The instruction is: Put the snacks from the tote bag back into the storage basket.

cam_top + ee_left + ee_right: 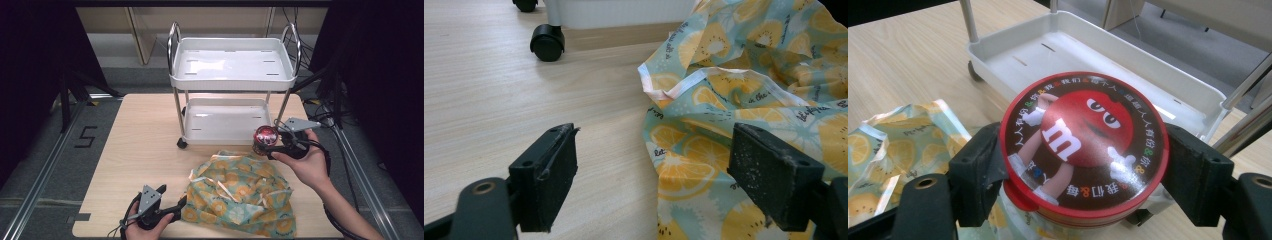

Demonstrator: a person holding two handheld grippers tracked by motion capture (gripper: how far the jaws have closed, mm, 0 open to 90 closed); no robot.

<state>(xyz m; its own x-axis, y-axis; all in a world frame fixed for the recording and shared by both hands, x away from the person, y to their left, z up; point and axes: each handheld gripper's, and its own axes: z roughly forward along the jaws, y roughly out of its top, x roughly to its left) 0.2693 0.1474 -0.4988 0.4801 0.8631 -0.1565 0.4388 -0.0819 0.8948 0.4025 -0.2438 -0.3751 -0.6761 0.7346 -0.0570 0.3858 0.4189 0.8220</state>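
A round red candy tub (1085, 150) with a cartoon lid sits between the jaws of my right gripper (1083, 175), which is shut on it. In the high view the red tub (265, 138) is held just above the far edge of a lemon-print cloth bag (240, 195), close to the cart's lower tray. My left gripper (177, 204) rests at the table's near edge, at the bag's left side. Its jaws stand wide apart in the left gripper view, my left gripper (651, 175) open with the lemon-print bag (749, 100) lying under the right pad (774, 175).
A white two-tier cart (232, 75) stands at the back of the wooden table (145, 150), both trays bare. One black caster (546, 42) is near the bag. Dark curtains and cables flank the table.
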